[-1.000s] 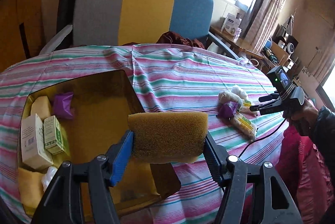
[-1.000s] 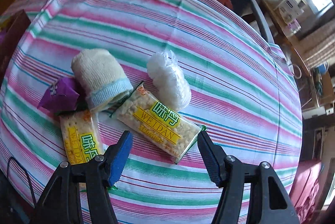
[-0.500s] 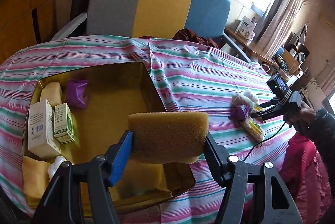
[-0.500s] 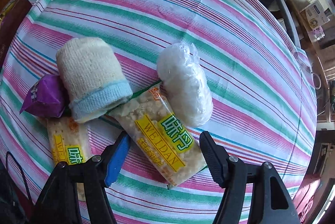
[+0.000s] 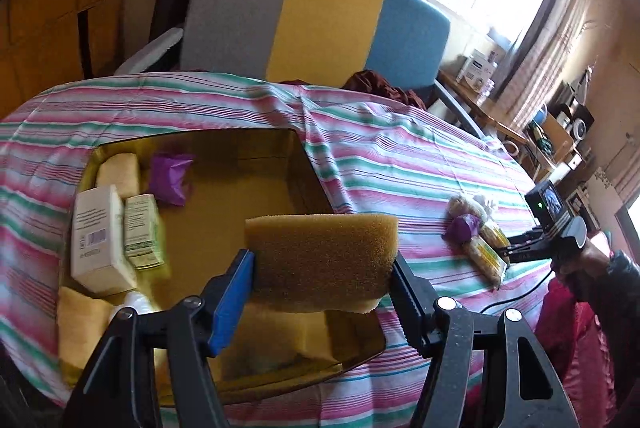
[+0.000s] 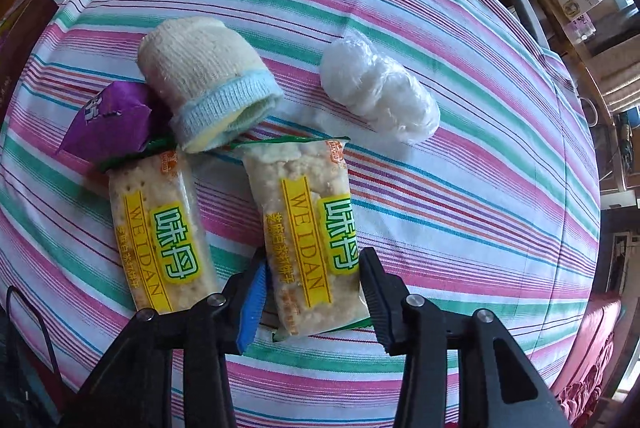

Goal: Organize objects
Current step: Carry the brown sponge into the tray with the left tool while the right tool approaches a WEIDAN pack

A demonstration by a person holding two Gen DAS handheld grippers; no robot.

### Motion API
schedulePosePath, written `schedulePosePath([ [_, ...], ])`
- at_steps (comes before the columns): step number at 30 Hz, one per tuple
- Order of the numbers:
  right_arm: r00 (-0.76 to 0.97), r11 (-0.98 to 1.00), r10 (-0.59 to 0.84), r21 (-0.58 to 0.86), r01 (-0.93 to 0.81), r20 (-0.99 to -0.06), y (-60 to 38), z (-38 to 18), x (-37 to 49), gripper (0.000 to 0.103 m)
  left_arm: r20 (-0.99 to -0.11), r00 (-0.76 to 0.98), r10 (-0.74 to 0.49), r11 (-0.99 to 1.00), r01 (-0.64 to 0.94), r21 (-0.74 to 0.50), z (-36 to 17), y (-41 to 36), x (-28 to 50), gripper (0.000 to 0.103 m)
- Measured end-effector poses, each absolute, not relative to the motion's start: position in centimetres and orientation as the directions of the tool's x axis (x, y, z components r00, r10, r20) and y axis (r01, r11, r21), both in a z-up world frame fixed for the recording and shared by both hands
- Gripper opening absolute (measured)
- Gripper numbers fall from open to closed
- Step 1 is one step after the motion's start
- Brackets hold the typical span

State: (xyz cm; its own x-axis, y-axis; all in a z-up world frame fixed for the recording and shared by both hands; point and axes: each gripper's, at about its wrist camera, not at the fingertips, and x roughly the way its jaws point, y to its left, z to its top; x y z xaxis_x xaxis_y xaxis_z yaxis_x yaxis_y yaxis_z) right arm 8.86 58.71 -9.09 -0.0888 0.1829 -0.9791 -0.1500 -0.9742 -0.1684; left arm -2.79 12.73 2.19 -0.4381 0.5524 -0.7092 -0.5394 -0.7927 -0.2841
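My left gripper is shut on a brown sponge and holds it above the open brown box, near its right side. The box holds two small cartons, a purple packet and yellowish pieces. My right gripper is open, its jaws on either side of the near end of a Weidan cracker packet lying on the striped tablecloth. I cannot tell whether the jaws touch it. It also shows in the left wrist view, at the pile of items.
Beside the straddled packet lie a second cracker packet, a purple wrapper, a rolled cream sock and a white plastic-wrapped bundle. A grey, yellow and blue chair stands behind the table.
My right gripper moved forward and down onto the cracker packet, which now sits between its jaws. My left gripper, still holding the sponge, pulled back slightly so more of the box shows.
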Motion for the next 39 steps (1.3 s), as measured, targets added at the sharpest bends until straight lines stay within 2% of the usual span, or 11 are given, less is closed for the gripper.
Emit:
schedulePosePath([
  [8,-0.089,-0.974,0.164,-0.147,-0.169,-0.982,59.5,-9.0,9.5,0.046,-0.711,-0.561,0.424,-0.903,-0.326,-0.281,2.3,2.8,-5.2,0.067],
  [13,-0.088,-0.974,0.166,-0.150,-0.171,-0.982,59.7,-8.8,9.9,0.046,-0.728,-0.557,0.400,-0.916,-0.266,-0.300,1.5,0.4,-6.6,0.067],
  [23,-0.088,-0.974,0.164,-0.147,-0.174,-0.983,59.8,-8.7,9.8,0.046,-0.767,-0.474,0.433,-0.875,-0.423,-0.233,0.3,9.8,-12.3,0.067],
  [28,-0.088,-0.973,0.166,-0.149,-0.174,-0.982,59.9,-8.5,9.9,0.046,-0.807,-0.422,0.412,-0.890,-0.375,-0.258,-2.1,13.0,-17.0,0.067],
  [33,-0.088,-0.973,0.168,-0.151,-0.172,-0.982,59.8,-8.3,10.0,0.046,-0.842,-0.416,0.345,-0.920,-0.329,-0.215,-4.3,15.0,-20.6,0.067],
  [39,-0.090,-0.974,0.161,-0.144,-0.178,-0.983,60.1,-8.0,10.2,0.046,-0.859,-0.404,0.316,-0.933,-0.296,-0.204,-5.7,15.5,-22.5,0.076],
])
